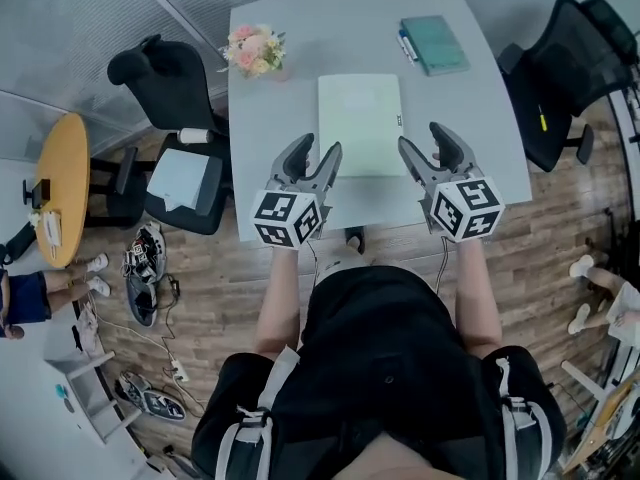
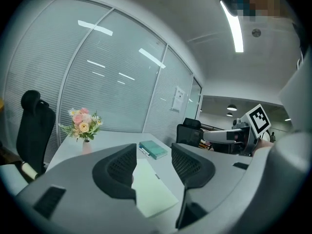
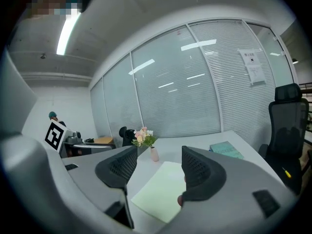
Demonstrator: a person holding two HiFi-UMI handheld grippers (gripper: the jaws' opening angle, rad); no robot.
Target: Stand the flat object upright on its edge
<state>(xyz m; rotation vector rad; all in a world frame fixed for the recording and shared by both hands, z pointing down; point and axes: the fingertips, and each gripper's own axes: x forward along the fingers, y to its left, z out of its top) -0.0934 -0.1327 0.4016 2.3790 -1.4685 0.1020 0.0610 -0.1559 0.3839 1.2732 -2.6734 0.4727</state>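
Pale green rectangular board (image 1: 360,123) flat on grey desk (image 1: 480,108).
Long axis points away from the person; left tool (image 1: 320,148) and right tool (image 1: 420,140) released.

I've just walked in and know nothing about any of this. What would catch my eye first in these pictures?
Two tools with black-and-white marker cubes, the left hand-held gripper and the right hand-held gripper, both open, sit either side of a pale green flat pad lying flat mid-table. Farther back on the grey table stand a vase of pink flowers at left and a teal book at right.
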